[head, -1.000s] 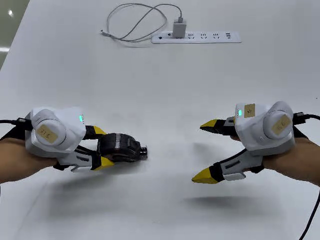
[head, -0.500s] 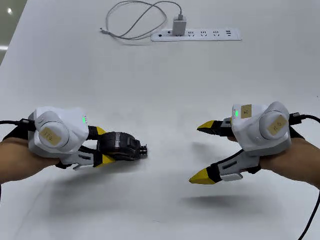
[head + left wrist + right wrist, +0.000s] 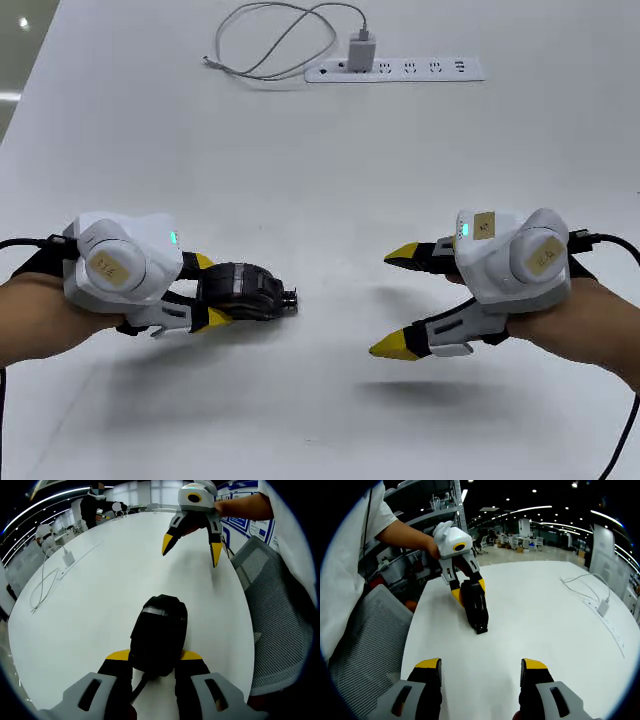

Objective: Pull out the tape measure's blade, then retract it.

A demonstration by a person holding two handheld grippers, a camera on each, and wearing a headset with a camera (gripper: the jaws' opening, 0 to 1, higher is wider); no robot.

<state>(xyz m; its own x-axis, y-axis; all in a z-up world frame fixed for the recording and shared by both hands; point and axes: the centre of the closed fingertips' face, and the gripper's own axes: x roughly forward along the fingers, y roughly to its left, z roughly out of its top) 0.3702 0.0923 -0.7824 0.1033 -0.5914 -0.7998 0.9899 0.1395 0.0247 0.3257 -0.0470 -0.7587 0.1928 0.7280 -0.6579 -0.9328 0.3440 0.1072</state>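
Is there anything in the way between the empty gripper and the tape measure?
No, nothing visible. Just bare table lies between the open right gripper and the tape measure, which the left gripper holds. The power strip sits far back, out of the way.

White table [image 3: 320,180], mesh chair [image 3: 365,645], ceiling strip lights [image 3: 536,508]

A smooth white tabletop [image 3: 330,170] carries a white plastic power strip [image 3: 400,70]. A looped white cable [image 3: 218,40] lies left of it, a black tape measure [image 3: 245,292] well nearer.
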